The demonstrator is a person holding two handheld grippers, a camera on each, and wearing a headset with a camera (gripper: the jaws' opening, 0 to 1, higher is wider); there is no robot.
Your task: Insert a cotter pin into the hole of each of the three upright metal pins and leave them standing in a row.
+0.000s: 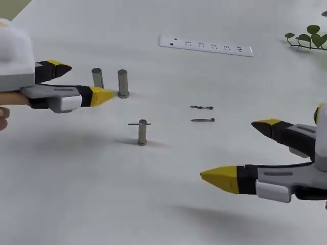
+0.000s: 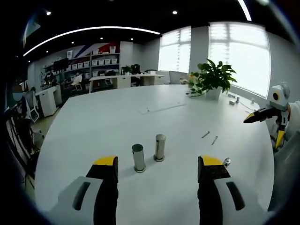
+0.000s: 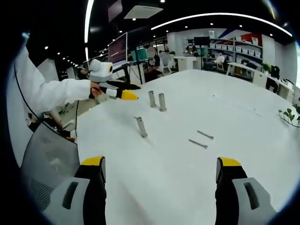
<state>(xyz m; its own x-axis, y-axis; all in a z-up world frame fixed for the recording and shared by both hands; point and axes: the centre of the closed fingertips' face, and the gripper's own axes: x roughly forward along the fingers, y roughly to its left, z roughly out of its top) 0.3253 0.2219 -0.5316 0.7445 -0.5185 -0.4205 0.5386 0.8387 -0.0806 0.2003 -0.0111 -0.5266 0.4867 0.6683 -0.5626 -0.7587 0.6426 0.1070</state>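
We note an open-plan office, part workshop: a long white table [image 2: 93, 122] with a power strip [image 1: 204, 46], desks [image 2: 122, 80] behind, shelves of storage boxes [image 2: 101, 61] at the far wall, big windows [image 2: 243, 51], a potted plant [image 2: 213, 77], a mesh chair [image 3: 47, 159].

White power strip [image 1: 205, 46], leafy plant [image 1: 308, 38]
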